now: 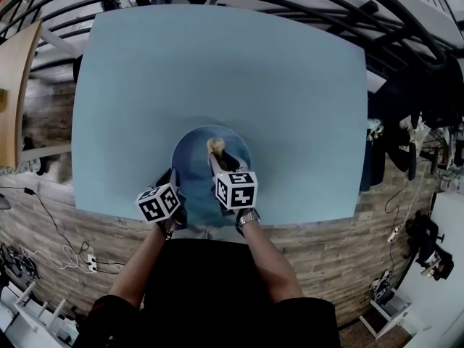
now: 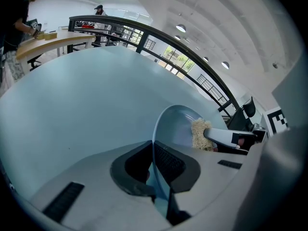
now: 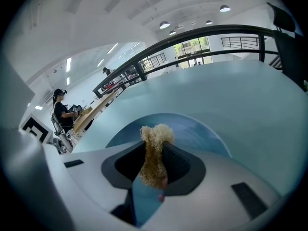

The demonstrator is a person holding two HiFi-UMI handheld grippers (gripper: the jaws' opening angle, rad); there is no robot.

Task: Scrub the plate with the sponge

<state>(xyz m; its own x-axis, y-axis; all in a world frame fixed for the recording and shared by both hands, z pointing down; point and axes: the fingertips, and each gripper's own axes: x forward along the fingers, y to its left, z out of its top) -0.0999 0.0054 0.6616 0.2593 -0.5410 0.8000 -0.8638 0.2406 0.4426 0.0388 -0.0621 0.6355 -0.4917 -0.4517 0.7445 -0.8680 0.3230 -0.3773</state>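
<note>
A blue plate (image 1: 194,151) lies on the light blue table (image 1: 217,71) near its front edge. My left gripper (image 1: 171,181) is shut on the plate's near left rim (image 2: 155,143). My right gripper (image 1: 217,153) is shut on a tan fuzzy sponge (image 1: 214,147), and the sponge's tip rests on the plate's inner surface. In the right gripper view the sponge (image 3: 155,153) stands up between the jaws above the plate (image 3: 192,131). The left gripper view shows the sponge (image 2: 201,134) pressed against the plate from the right.
A black railing (image 1: 304,6) curves behind the table's far edge. A wooden counter (image 1: 13,85) stands at the left. Cables and a power strip (image 1: 90,262) lie on the plank floor. A person (image 3: 65,112) sits at a far bench.
</note>
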